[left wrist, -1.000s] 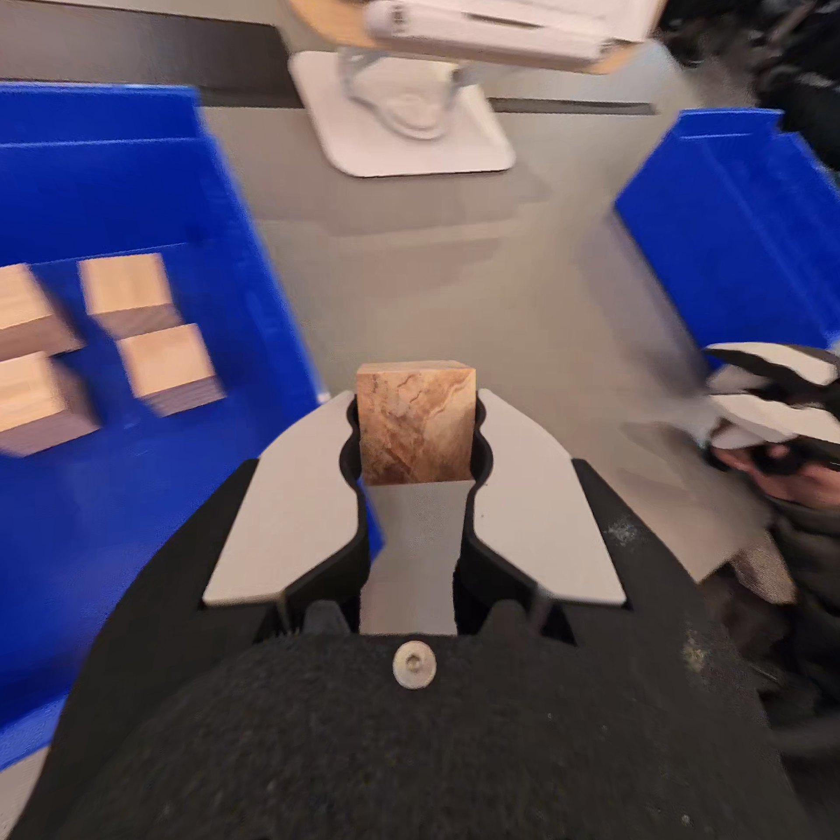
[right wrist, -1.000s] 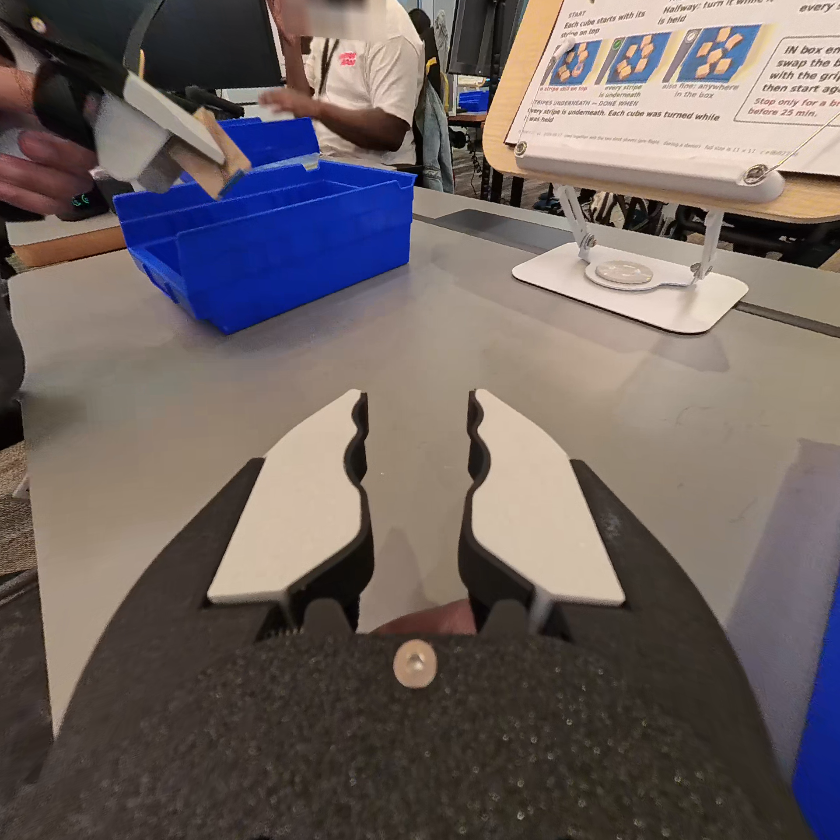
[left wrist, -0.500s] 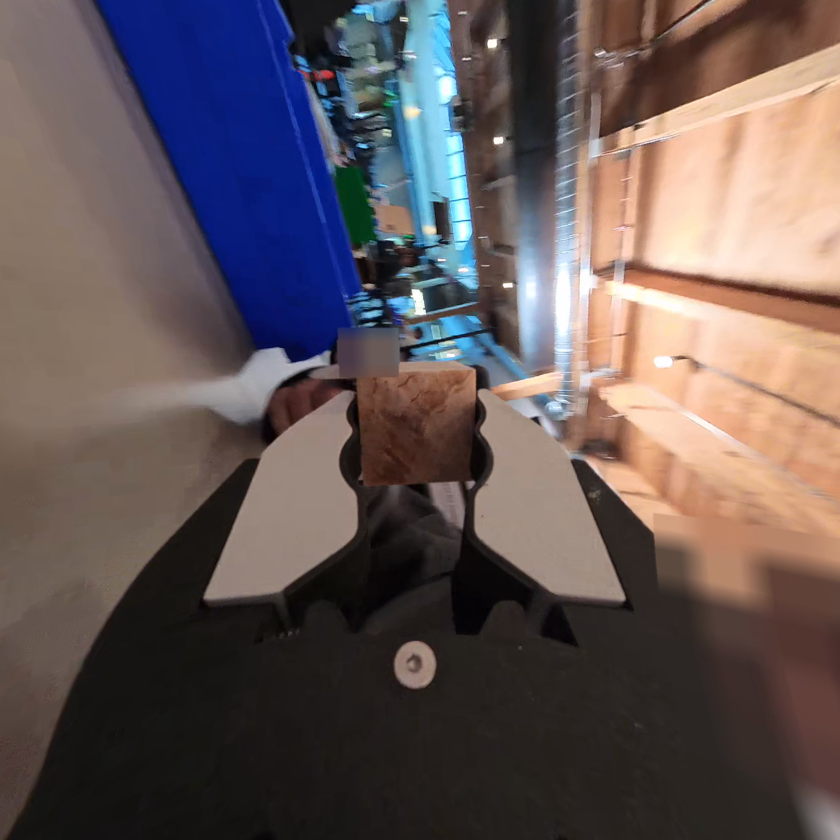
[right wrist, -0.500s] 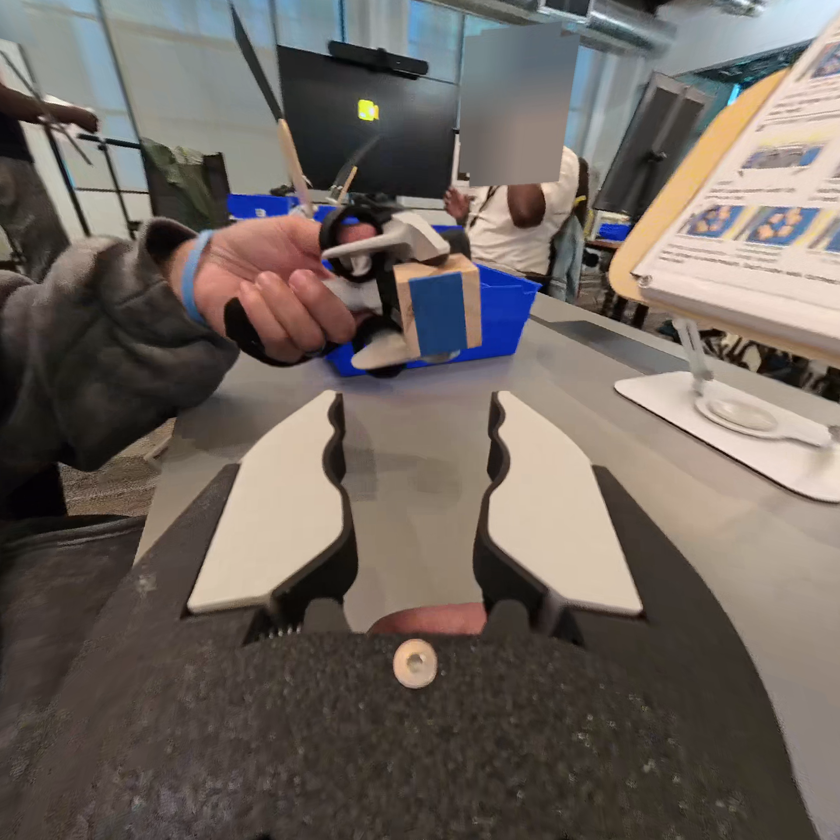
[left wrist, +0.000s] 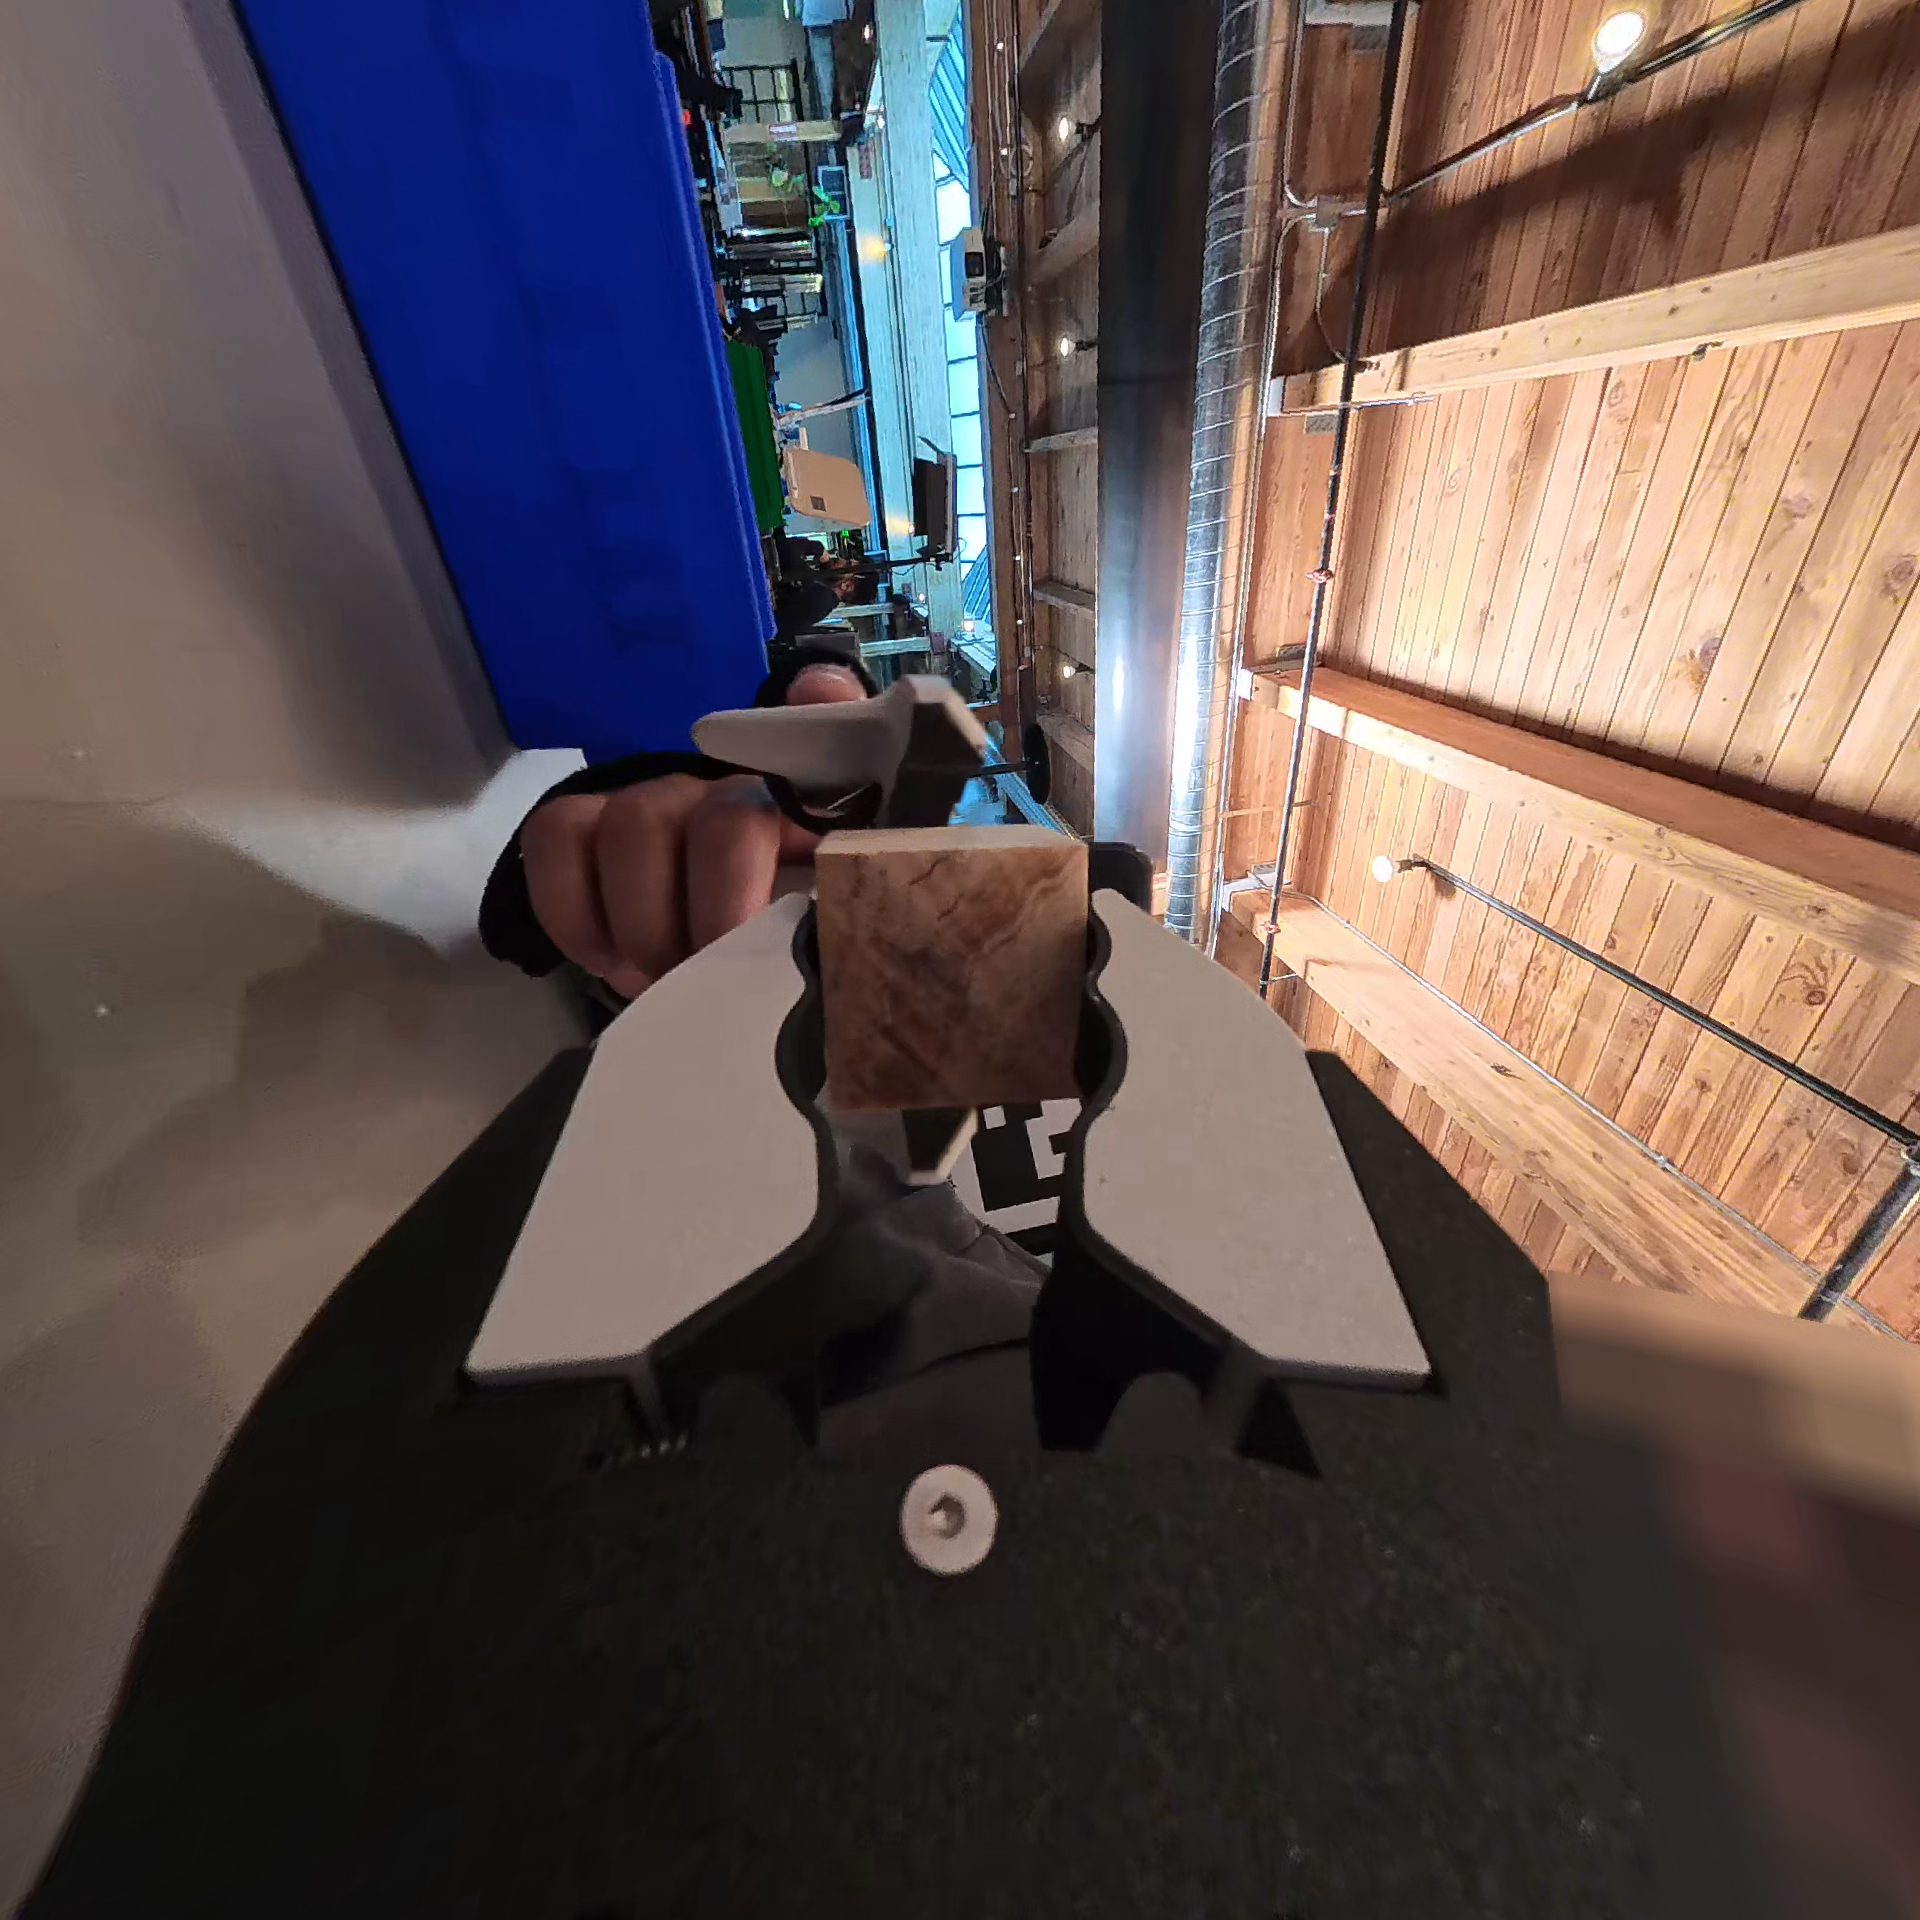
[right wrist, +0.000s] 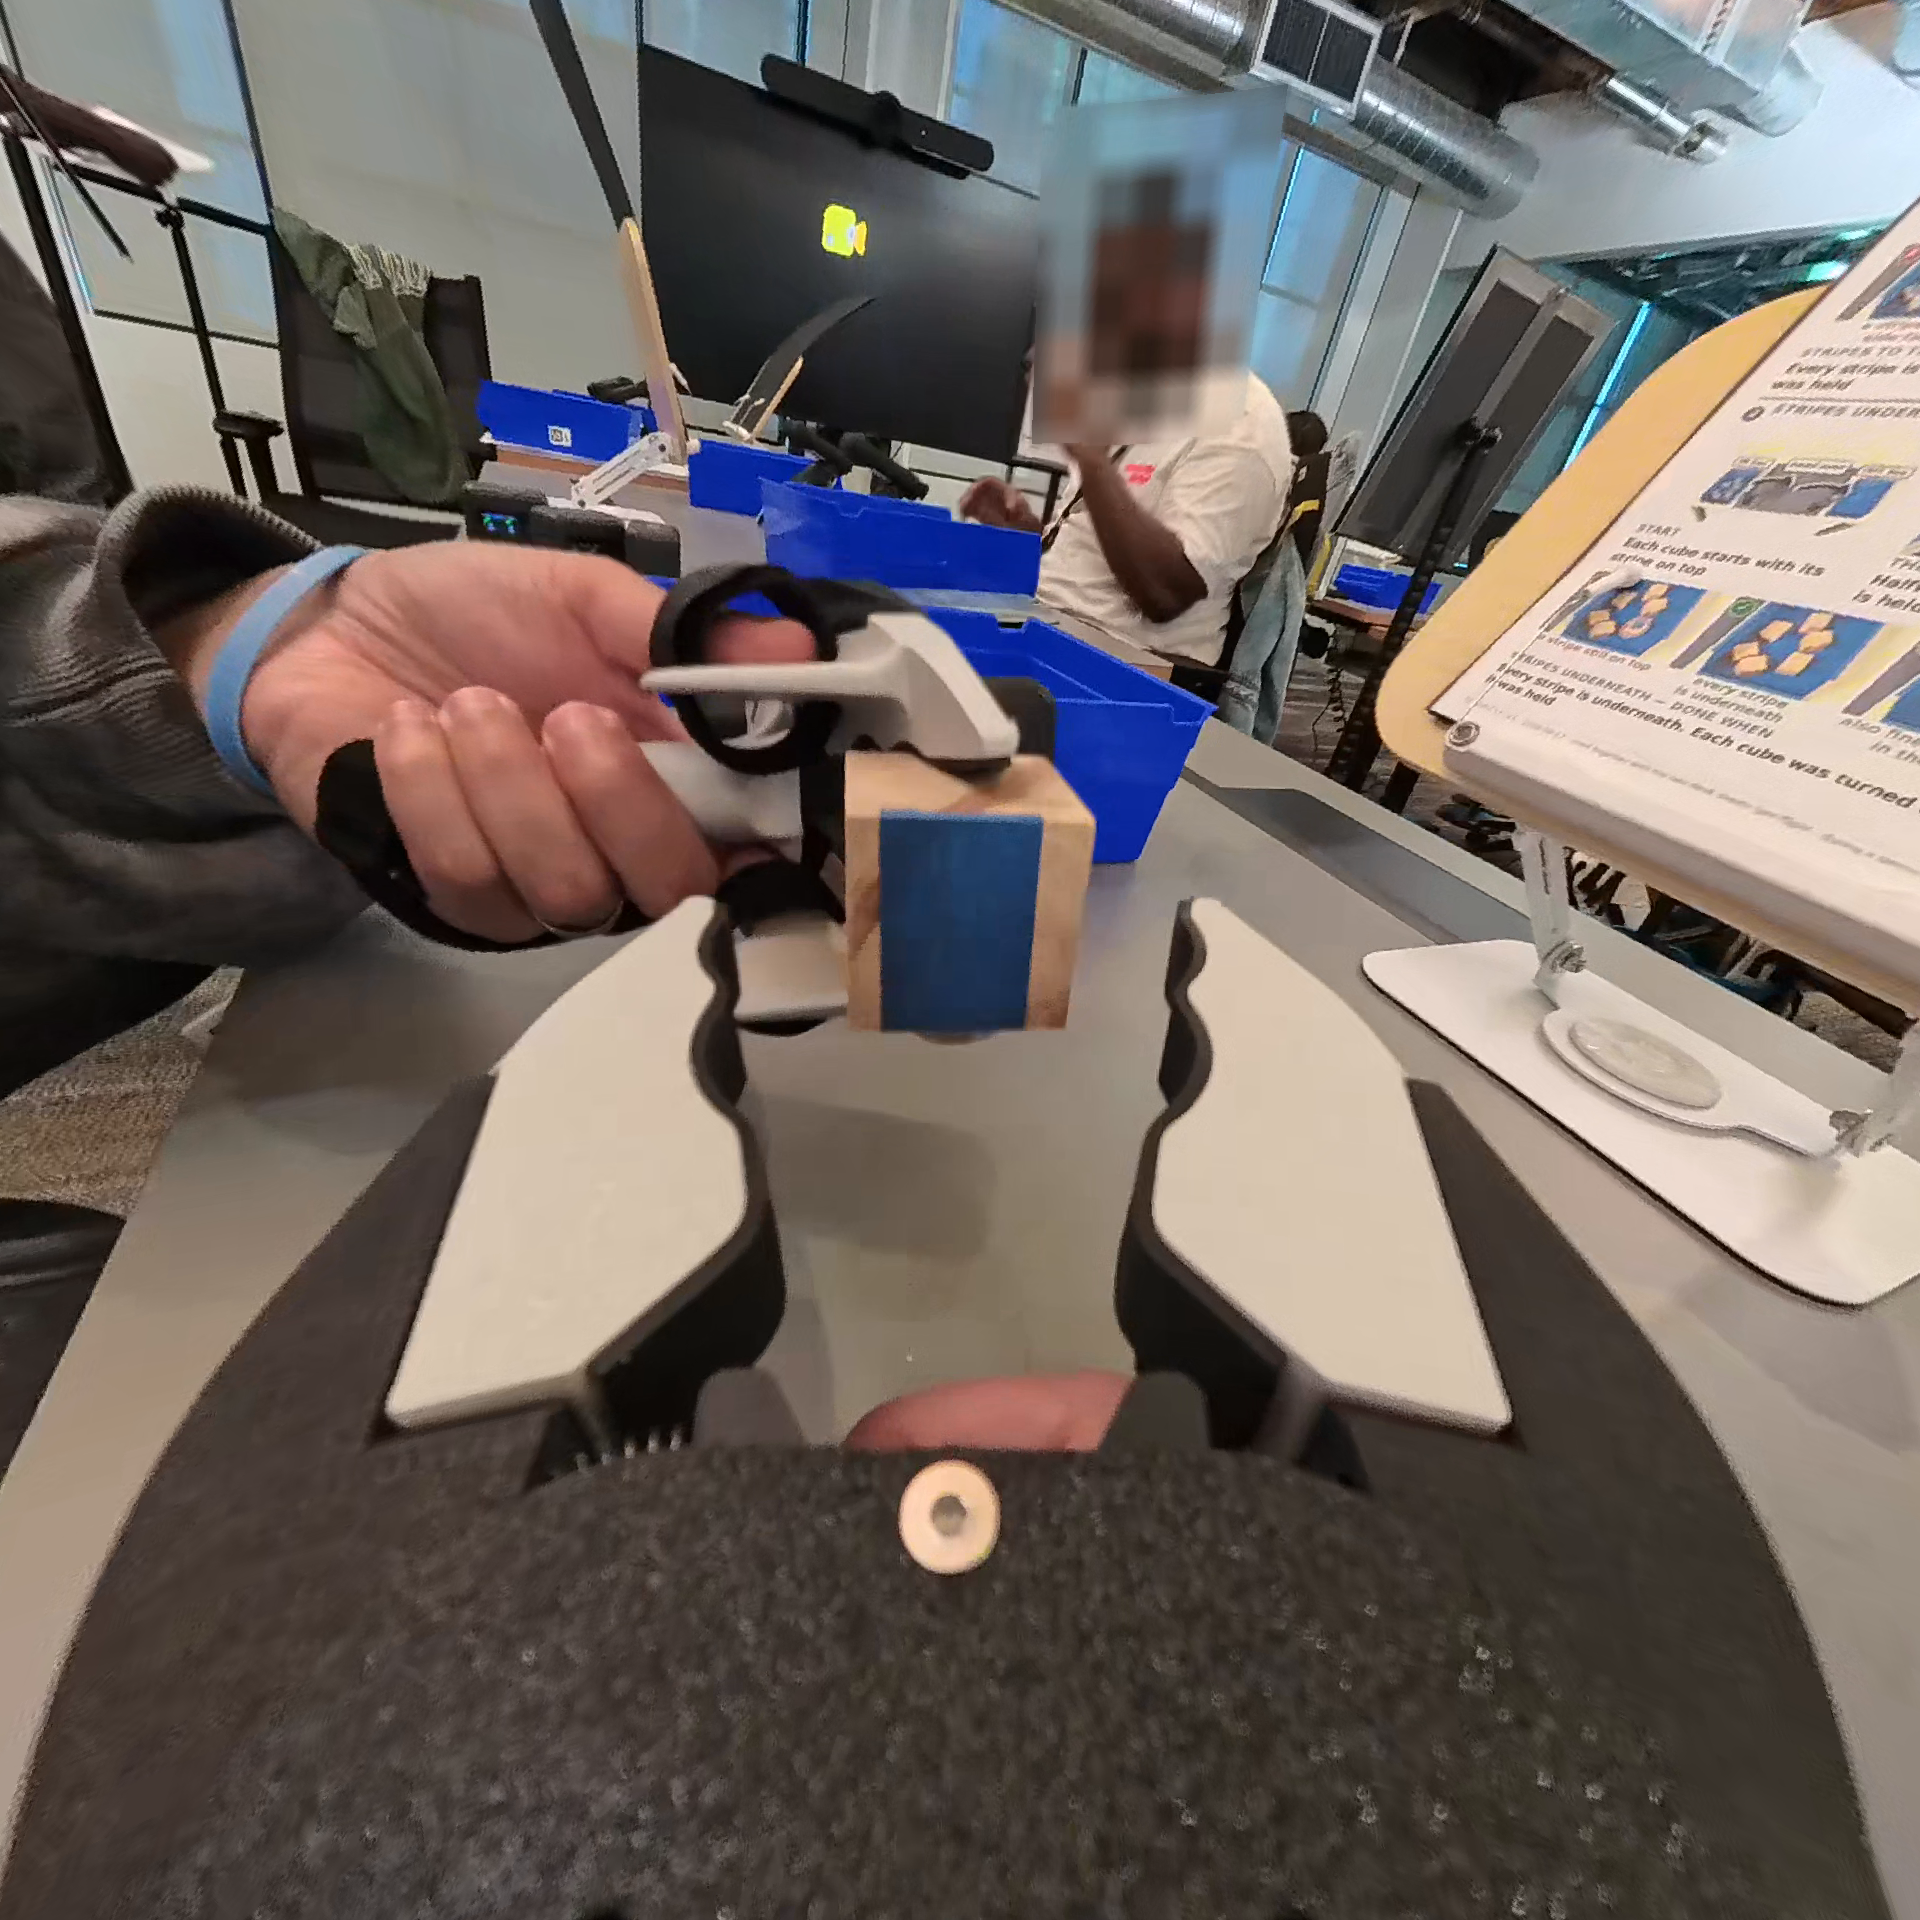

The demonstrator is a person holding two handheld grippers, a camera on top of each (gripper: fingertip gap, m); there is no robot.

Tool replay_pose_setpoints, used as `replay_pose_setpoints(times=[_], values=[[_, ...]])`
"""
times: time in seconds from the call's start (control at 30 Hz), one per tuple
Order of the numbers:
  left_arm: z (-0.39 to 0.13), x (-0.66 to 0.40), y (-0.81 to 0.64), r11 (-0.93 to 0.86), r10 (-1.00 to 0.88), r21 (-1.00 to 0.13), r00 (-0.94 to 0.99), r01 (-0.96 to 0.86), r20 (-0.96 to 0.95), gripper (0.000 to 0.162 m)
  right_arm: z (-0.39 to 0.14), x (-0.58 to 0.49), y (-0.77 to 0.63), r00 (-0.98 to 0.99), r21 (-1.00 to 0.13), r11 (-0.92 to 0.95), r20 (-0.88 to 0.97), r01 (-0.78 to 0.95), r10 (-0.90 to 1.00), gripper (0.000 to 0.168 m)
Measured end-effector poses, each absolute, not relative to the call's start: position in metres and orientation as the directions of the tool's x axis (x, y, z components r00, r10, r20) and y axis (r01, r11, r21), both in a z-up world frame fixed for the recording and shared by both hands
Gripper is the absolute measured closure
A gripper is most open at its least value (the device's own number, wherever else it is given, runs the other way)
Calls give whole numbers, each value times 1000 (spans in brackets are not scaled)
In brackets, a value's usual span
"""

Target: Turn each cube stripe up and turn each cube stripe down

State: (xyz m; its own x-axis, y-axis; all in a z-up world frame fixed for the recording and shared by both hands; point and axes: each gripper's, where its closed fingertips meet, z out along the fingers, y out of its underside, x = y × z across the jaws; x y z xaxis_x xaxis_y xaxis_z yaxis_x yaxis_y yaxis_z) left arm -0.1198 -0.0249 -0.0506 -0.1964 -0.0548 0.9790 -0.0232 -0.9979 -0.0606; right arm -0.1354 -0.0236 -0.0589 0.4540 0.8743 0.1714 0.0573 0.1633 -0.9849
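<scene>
My left gripper (left wrist: 951, 914) is shut on a wooden cube (left wrist: 951, 987) and holds it in the air above the grey table, rolled onto its side. In the right wrist view the cube (right wrist: 966, 914) shows a blue stripe on the side facing the camera. The left gripper (right wrist: 847, 852) clamps it top and bottom. My right gripper (right wrist: 948, 920) is open and empty, its fingertips level with the cube on either side, not touching. One of its fingers (left wrist: 930, 748) shows just beyond the cube in the left wrist view.
A blue bin (right wrist: 1101, 707) stands on the table (right wrist: 1299, 935) behind the cube. Another blue bin (left wrist: 540, 364) fills the upper left of the left wrist view. A white stand (right wrist: 1662, 1143) with an instruction board is at the right. A person sits at a far table.
My left gripper carried the cube away from the bin, rolled sideways and brought it up to the right gripper. The right gripper opened wider and the cube now sits at its fingertips.
</scene>
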Motion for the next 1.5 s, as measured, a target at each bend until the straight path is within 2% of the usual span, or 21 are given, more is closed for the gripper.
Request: replay_pose_setpoints(times=[0.03,0.07,0.1,0.27,0.37,0.53,0.63,0.73,1.03,1.13,1.27,1.4,1.5], values=[[-52,-119,-26,-998,-52,-59,-192,-27,980,118,-59,-137,-24,449,-986,159,168,57,878,92],[-54,-117,-28,-998,-51,-59,-190,-37,981,118,-62,-137,-25,440,-986,154,169,69,882,103],[-55,-115,-30,-997,-50,-60,-183,-49,982,118,-63,-136,-26,442,-984,159,179,83,879,124],[-54,-112,-40,-983,-142,-157,-144,-100,979,117,-59,-133,-32,392,-986,143,164,83,905,124],[-58,-112,-41,-944,-309,-310,-31,-112,951,90,-58,-134,-35,399,-984,154,175,84,900,124],[-42,-141,-34,-794,-604,-607,107,-3,790,84,-56,-126,-37,444,-980,176,199,93,874,124],[-63,-173,-30,-610,-731,-792,371,19,572,83,-55,-115,-34,501,-983,163,185,88,846,124],[-89,-212,-22,-407,-690,-913,663,-22,291,86,-54,-103,-29,571,-986,145,164,78,805,124],[-90,-218,-28,-234,-674,-952,739,-199,11,95,-46,-80,-21,699,-999,32,20,-4,715,124],[-90,-215,-33,-256,-689,-948,723,-191,40,94,-24,-65,-18,749,-1000,27,21,4,662,124],[-91,-213,-37,-298,-702,-939,707,-173,92,94,23,8,3,885,-998,-36,25,46,464,124],[-97,-209,-37,-316,-710,-928,698,-196,94,94,32,103,42,969,-953,-304,-65,11,239,124],[-104,-204,-40,-339,-722,-913,685,-225,99,94,-5,165,74,998,-825,-564,6,39,60,124]])
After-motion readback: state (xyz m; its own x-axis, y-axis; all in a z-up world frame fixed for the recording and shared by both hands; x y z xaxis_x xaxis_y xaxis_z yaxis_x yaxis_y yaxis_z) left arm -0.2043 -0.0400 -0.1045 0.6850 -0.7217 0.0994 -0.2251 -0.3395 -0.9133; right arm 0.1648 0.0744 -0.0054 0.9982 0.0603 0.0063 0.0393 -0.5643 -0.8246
